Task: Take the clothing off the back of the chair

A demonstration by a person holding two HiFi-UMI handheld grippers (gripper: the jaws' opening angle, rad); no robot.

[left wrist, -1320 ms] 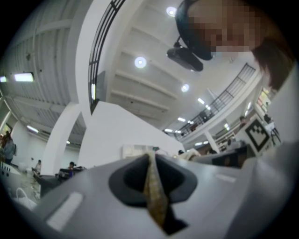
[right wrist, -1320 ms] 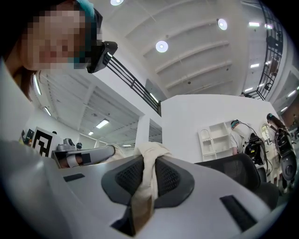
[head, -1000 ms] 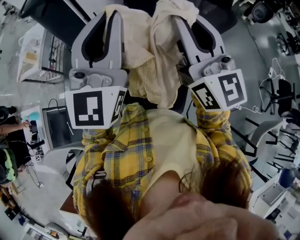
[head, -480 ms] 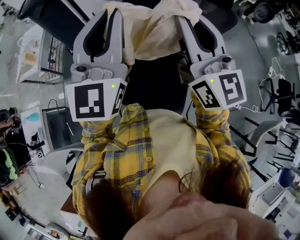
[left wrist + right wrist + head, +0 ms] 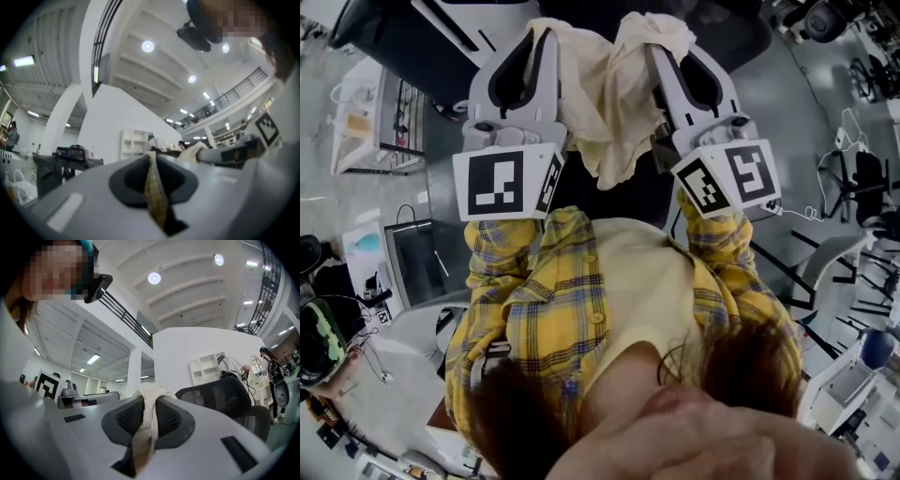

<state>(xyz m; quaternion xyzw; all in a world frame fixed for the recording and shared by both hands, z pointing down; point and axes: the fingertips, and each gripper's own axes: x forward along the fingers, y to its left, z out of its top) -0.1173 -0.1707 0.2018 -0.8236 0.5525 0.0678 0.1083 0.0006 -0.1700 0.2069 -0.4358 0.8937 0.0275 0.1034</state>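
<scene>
A cream garment hangs in folds between my two grippers, in front of my chest. My left gripper is shut on its left part; in the left gripper view a strip of the cloth is pinched between the grey jaws. My right gripper is shut on the right part, where bunched cream fabric spills out over the jaw tips. A black mesh office chair stands to the right in the right gripper view, apart from the garment. In the head view a dark chair lies below the hanging cloth.
I wear a yellow plaid shirt. A desk with a monitor is at the left, white shelving beyond it. More chairs and cables crowd the right. White shelves and a person stand far off.
Both grippers have come lower and a little toward the middle with the garment. The cloth, stretched flatter half a second ago, now hangs down in a longer fold between them.
</scene>
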